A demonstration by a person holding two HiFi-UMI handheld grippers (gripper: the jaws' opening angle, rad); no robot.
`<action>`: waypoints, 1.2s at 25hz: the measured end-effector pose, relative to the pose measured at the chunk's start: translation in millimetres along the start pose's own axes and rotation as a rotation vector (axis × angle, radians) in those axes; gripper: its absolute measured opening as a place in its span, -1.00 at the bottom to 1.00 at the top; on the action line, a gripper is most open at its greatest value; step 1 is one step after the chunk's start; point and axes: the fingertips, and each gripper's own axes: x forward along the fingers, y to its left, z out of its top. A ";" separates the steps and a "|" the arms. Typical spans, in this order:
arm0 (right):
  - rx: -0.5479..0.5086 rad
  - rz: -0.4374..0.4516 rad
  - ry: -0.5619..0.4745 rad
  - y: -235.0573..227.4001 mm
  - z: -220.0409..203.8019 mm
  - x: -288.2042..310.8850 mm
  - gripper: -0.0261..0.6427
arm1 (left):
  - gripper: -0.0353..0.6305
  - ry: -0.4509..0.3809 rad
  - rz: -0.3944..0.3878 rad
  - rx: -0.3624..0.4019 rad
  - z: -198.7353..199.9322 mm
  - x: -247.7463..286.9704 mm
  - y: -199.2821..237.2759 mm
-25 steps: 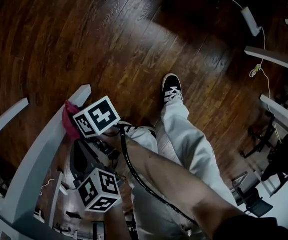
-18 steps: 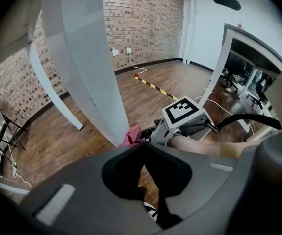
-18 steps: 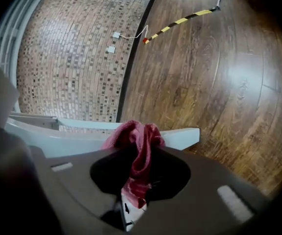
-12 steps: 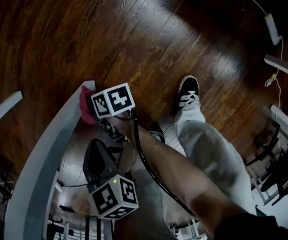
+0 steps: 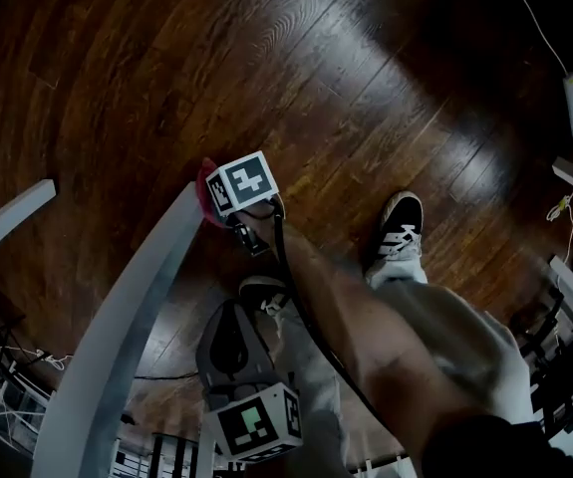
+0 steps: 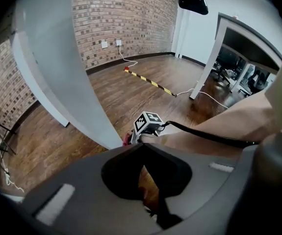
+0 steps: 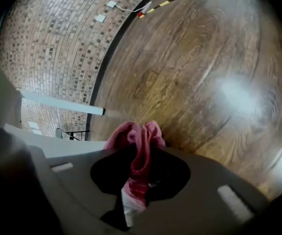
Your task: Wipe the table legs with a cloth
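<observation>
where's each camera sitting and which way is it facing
Head view: on the person's head, facing steeply down at the wood floor; shows forearm, shoe, left gripper, right gripper.
Left gripper view: on the left gripper, along its shut, empty fingers toward a brick wall; forearm crosses it.
Right gripper view: on the right gripper, along fingers shut on the pink cloth, toward floor.
Shared: head and left gripper views both show the table leg.

No legible words, brands or numbers anywhere (only coded square patterns on the marker cubes (image 5: 241, 182)).
</observation>
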 end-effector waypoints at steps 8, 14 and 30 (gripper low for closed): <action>-0.302 0.067 0.079 19.5 28.4 43.8 -0.75 | -0.89 -0.002 -0.057 -0.014 5.5 20.5 -0.8; -0.288 0.223 0.132 57.5 29.9 33.0 -0.77 | -0.89 0.037 -0.009 -0.082 0.8 21.6 21.1; -0.324 0.364 0.066 224.4 31.1 -129.3 -0.77 | -0.89 0.022 -0.023 -0.082 40.3 -82.2 -0.3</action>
